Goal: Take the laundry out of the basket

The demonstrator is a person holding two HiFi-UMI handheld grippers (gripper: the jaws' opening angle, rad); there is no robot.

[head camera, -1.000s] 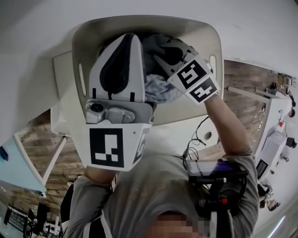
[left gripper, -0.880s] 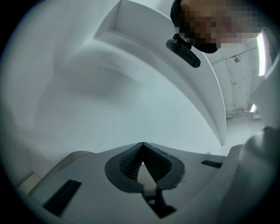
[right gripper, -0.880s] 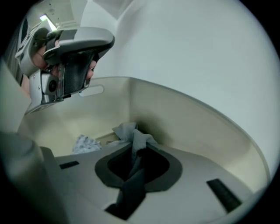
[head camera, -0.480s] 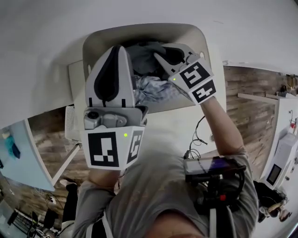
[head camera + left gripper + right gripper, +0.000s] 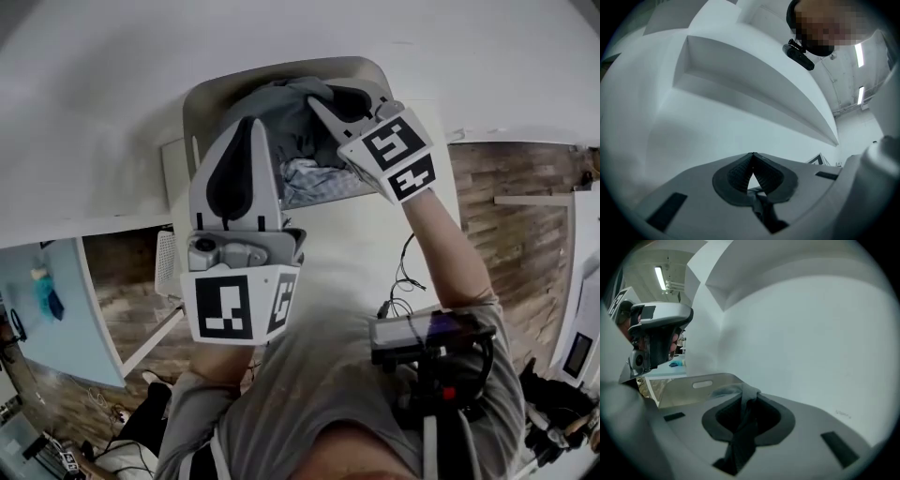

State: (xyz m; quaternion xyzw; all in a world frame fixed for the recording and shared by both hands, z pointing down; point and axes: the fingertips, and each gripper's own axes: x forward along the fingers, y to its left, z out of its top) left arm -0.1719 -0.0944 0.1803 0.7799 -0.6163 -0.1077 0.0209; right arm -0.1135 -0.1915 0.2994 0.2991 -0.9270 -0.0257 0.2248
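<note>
Jaws on your R gripper (image 5: 744, 398) pinch a grey garment (image 5: 277, 117) draping toward 9 o'clock over the basket (image 5: 194, 117), L gripper (image 5: 752, 158) pressed together w/ nothing, so R's nearer the remaining laundry (image 5: 314, 178).

Indoor lab or test-room setting, not a lived-in home. Bare white walls all round. Long strip lights (image 5: 858, 54) on a white ceiling, institutional in look. Wood-plank floor (image 5: 511, 187). Plain white worktop (image 5: 366, 253) with loose cables (image 5: 401, 277) trailing off its edge. Pale blue surface (image 5: 66, 328) off to the left, a few small items on it. Only household piece: a beige laundry basket (image 5: 197, 122) on the worktop.
</note>
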